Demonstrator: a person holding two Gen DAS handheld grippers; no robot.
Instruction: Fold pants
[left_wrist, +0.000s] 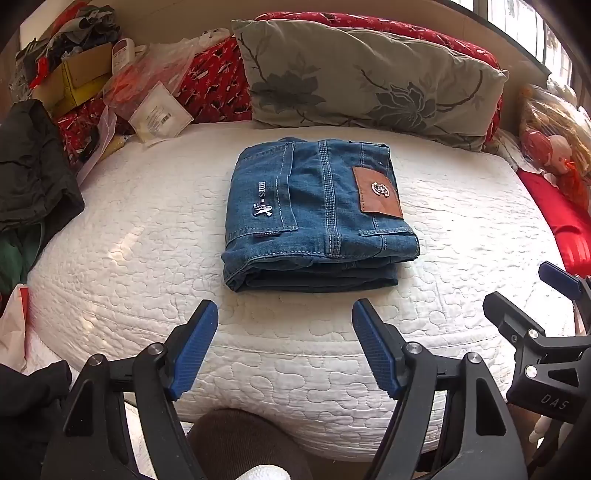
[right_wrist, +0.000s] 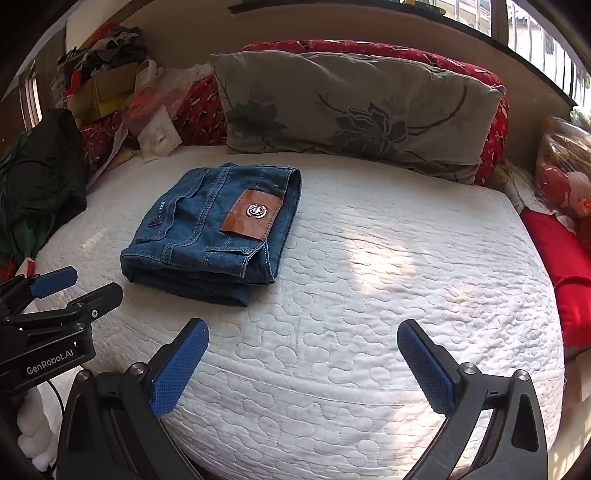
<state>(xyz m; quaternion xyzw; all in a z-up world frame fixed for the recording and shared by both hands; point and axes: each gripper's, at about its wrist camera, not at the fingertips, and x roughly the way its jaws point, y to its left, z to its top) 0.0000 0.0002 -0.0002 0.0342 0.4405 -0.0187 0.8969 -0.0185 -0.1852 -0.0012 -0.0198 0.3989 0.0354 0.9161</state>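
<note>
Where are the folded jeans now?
The folded jeans lie on the white quilted mattress, centred in the left wrist view, before the grey floral pillow.

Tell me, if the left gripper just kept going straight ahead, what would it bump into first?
Probably the folded jeans: they lie dead ahead of the open left gripper, with only bare white quilt between. Its height above the bed is unclear.

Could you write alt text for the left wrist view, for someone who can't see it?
Blue jeans lie folded into a neat stack on a white quilted mattress, brown patch up. The left hand-held gripper hovers open in front, touching nothing. A floral pillow sits behind.
</note>
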